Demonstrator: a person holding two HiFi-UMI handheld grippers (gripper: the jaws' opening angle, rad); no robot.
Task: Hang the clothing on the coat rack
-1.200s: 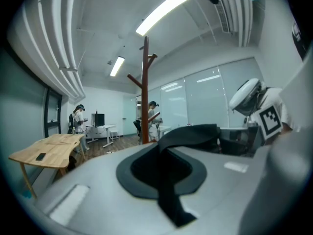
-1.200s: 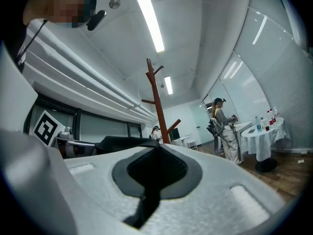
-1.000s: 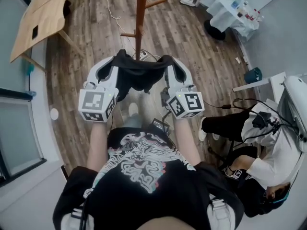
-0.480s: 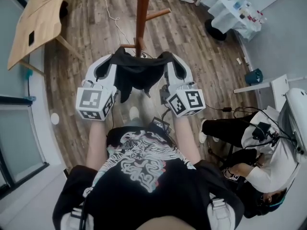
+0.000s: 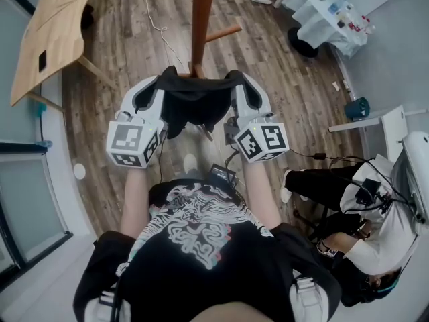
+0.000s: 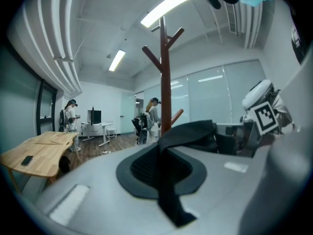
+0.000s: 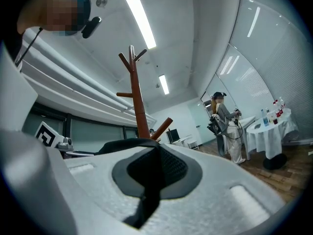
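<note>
The left tool (image 5: 163, 80) and right tool (image 5: 236, 80) are each clamping the black garment (image 5: 194, 104) stretched between them; the coat rack (image 5: 200, 25) is rising straight ahead, midway between both.

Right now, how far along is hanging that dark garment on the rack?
Done: the black garment is lifted, stretched between the left gripper and right gripper, both shut on it. In hand: it is held close to the coat rack. Remaining: hooking it on; the nearest peg is bare.
</note>
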